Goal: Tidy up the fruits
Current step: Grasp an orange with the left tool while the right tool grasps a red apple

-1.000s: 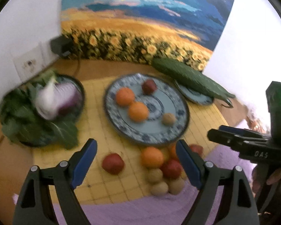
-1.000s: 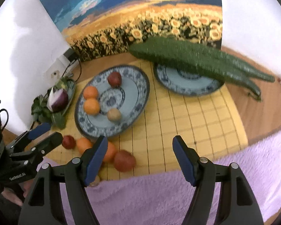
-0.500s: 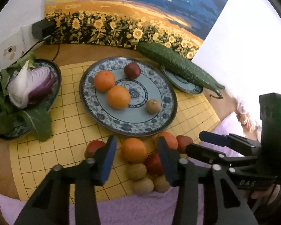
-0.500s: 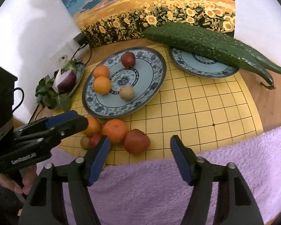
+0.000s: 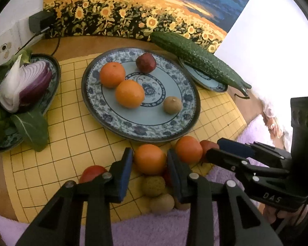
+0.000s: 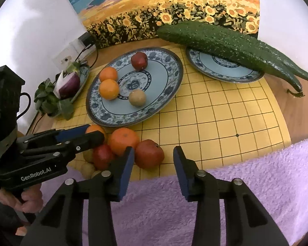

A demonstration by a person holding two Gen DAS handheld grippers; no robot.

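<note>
Both my claws point down at the heap of fruit on the yellow grid mat; my left gripper has just been closing and its blue pads now sit against the two sides of an orange, so it holds this orange; a red fruit lies just outside its left finger, and two small brown fruits lie below the orange, between the fingers. My right gripper has also just been closing, but it is only narrow; the red apple is beside its left pad, the right pad is apart from it, and I cannot tell if the left one touches. Beyond both claws is the large blue patterned plate with two oranges, one dark red fruit and one brown fruit on it; further right of it, a cucumber lies across a smaller plate; far left, a cut purple onion rests on leaves in a dish. Purple towel is under my right claw.
</note>
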